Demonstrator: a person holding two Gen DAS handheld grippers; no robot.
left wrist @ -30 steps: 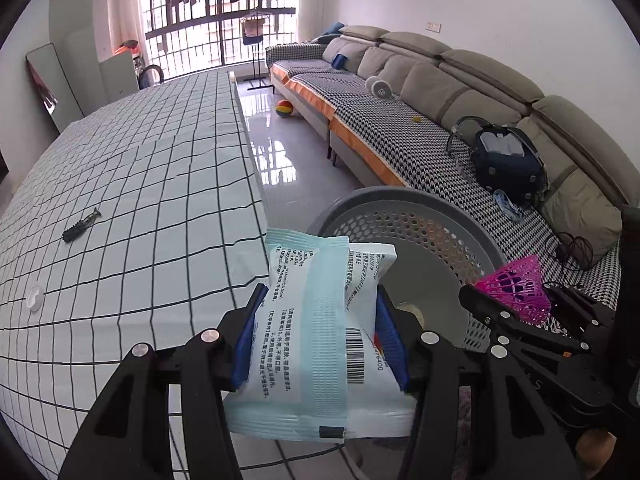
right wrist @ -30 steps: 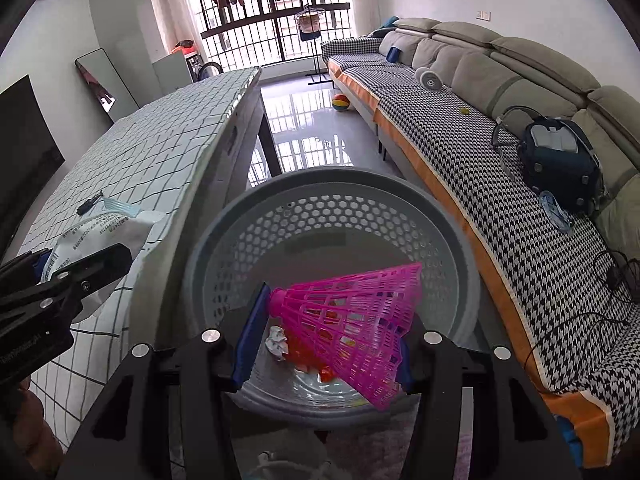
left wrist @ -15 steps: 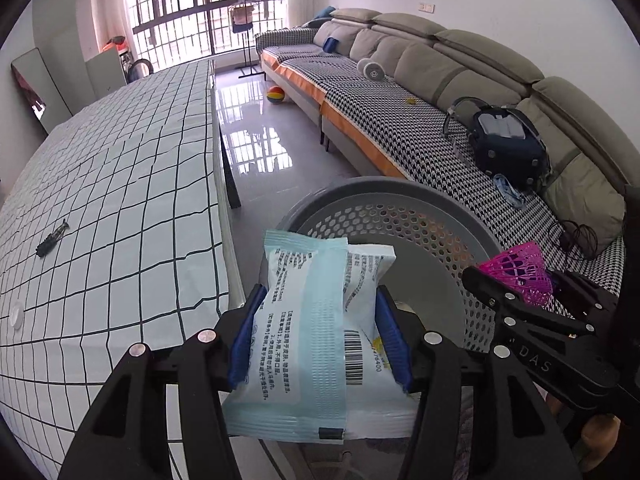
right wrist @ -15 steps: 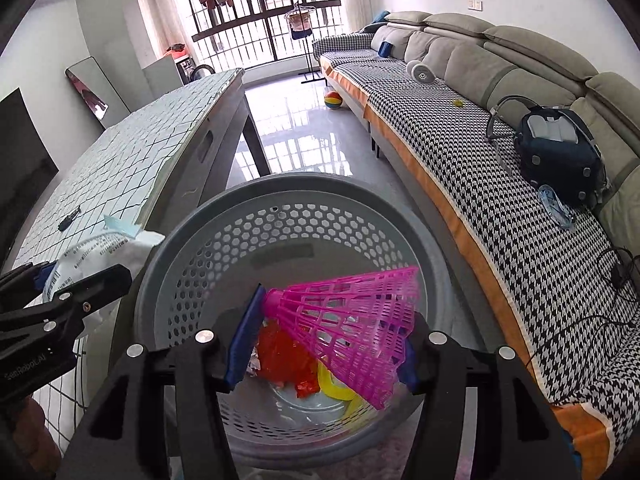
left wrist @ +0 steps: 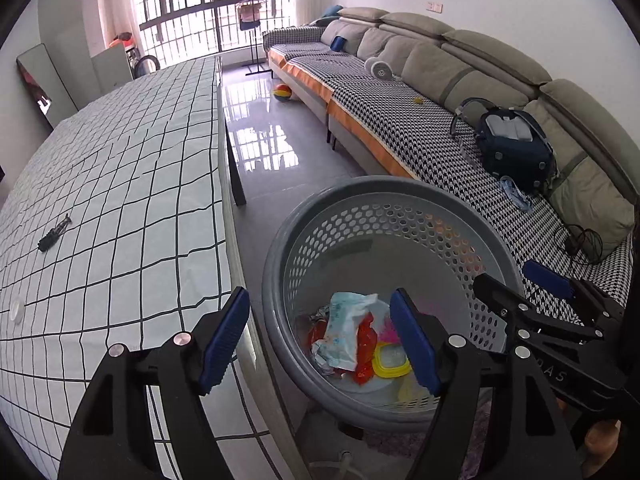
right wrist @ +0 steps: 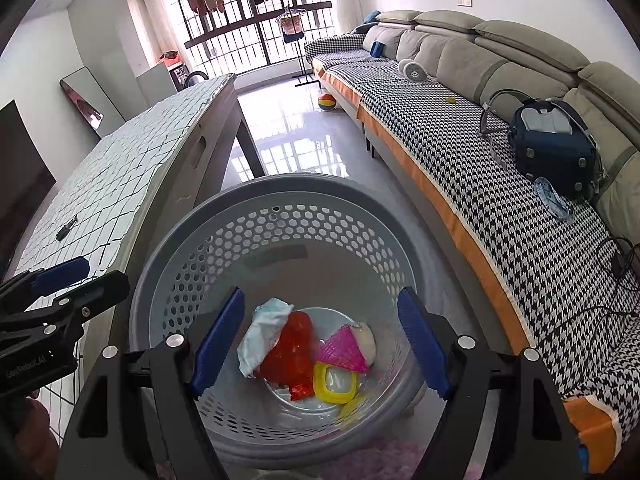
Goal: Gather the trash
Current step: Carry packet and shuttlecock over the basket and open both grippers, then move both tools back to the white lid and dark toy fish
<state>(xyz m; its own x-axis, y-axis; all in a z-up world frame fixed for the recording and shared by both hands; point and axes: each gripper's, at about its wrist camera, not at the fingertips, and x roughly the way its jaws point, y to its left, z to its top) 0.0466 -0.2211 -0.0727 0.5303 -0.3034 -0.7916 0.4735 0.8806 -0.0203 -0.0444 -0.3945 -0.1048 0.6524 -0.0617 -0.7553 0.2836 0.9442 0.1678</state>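
Note:
A grey perforated basket [left wrist: 400,188] [right wrist: 280,184] stands on the floor beside the table. In it lie a pale blue wipes packet [left wrist: 344,332] [right wrist: 260,332], a pink shuttlecock [right wrist: 344,346], a red wrapper [right wrist: 290,348] and a yellow ring [right wrist: 334,382]. My left gripper [left wrist: 320,340] is open and empty above the basket's near left rim. My right gripper [right wrist: 320,340] is open and empty over the basket's middle; it also shows in the left wrist view [left wrist: 532,292].
The table with a checked cloth [left wrist: 120,200] is to the left, with a small black object [left wrist: 54,234] and a white disc [left wrist: 17,305] on it. A long sofa [left wrist: 440,120] with a dark bag [left wrist: 514,144] runs on the right. A ball [left wrist: 282,93] lies on the floor.
Both grippers opened. The wipes packet dropped from the left gripper and the pink shuttlecock from the right, and both now lie in the basket.

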